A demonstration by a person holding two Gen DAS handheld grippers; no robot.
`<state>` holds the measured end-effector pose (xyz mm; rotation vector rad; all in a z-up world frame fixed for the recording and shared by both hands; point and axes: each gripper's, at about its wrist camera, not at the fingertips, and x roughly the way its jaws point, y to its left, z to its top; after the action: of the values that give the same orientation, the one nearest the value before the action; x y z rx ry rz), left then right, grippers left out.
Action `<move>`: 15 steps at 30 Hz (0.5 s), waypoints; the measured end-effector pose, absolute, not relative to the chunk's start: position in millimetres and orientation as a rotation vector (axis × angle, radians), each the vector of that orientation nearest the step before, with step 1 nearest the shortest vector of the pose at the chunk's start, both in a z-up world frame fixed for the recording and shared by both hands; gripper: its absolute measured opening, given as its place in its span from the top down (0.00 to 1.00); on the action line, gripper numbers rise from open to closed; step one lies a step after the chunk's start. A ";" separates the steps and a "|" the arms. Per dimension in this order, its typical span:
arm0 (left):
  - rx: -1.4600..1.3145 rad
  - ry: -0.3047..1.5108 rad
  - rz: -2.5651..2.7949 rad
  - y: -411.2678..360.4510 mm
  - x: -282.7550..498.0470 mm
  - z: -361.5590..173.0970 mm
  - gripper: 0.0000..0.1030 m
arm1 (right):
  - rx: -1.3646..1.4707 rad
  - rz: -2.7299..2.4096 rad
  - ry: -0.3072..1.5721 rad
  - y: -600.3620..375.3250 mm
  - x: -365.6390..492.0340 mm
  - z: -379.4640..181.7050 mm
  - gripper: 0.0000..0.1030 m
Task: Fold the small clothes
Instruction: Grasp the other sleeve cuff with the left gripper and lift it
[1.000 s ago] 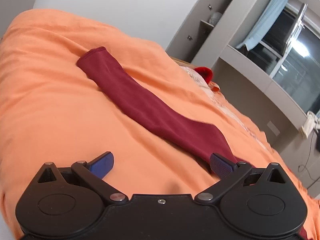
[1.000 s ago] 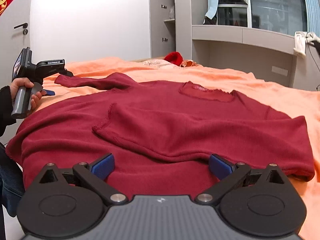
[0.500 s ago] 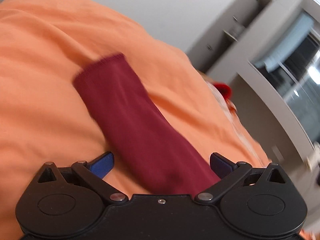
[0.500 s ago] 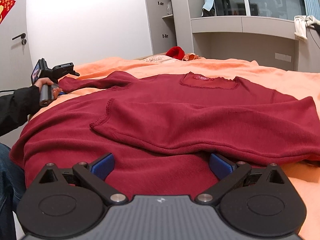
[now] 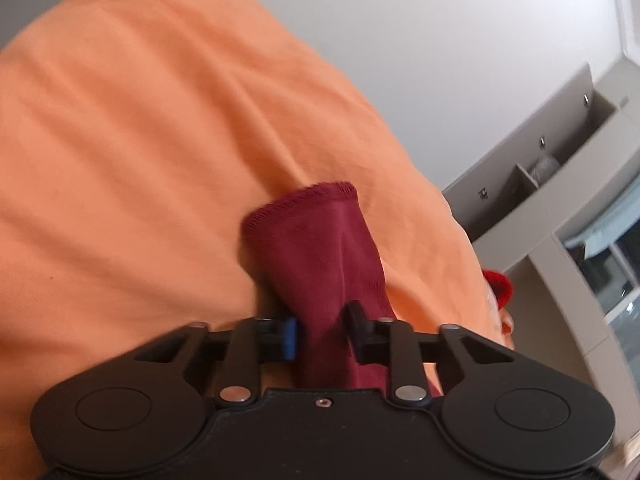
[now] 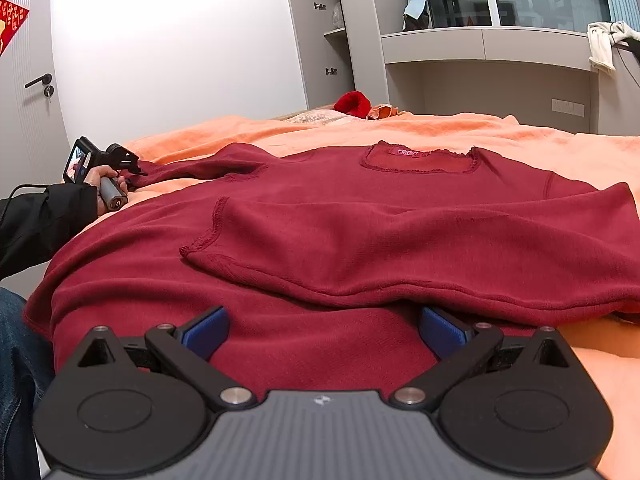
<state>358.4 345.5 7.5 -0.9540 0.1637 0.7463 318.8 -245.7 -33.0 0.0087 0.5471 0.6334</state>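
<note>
On an orange cotton bedspread (image 6: pixel 460 128), the left gripper (image 5: pixel 322 330) pinches the cuffed sleeve (image 5: pixel 320 248) of a dark red knit long-sleeved top (image 6: pixel 360 216); the right gripper (image 6: pixel 322 332) hovers spread apart over its hem. Folding the sleeve inward across the body likely comes next.

Bright even indoor light, fisheye-bent edges, left view motion-blurred

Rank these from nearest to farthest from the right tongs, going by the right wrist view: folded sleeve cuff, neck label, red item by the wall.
1. Folded sleeve cuff, just ahead of the right tongs, slightly left.
2. Neck label, centre, farther up the shirt.
3. Red item, past the bed's far edge.
</note>
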 end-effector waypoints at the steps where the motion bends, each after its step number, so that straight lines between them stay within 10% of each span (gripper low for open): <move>1: -0.964 0.155 0.744 346.9 357.4 7.2 0.83 | 0.008 0.633 0.547 -245.7 318.8 -33.0 0.00; 15: -0.669 0.063 0.547 274.9 360.7 107.5 0.94 | -0.016 0.611 0.534 -241.7 313.0 -31.7 0.00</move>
<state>360.7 274.9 107.5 -0.6691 0.0632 0.5474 313.0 -241.7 -31.7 -0.0158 0.5336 0.6110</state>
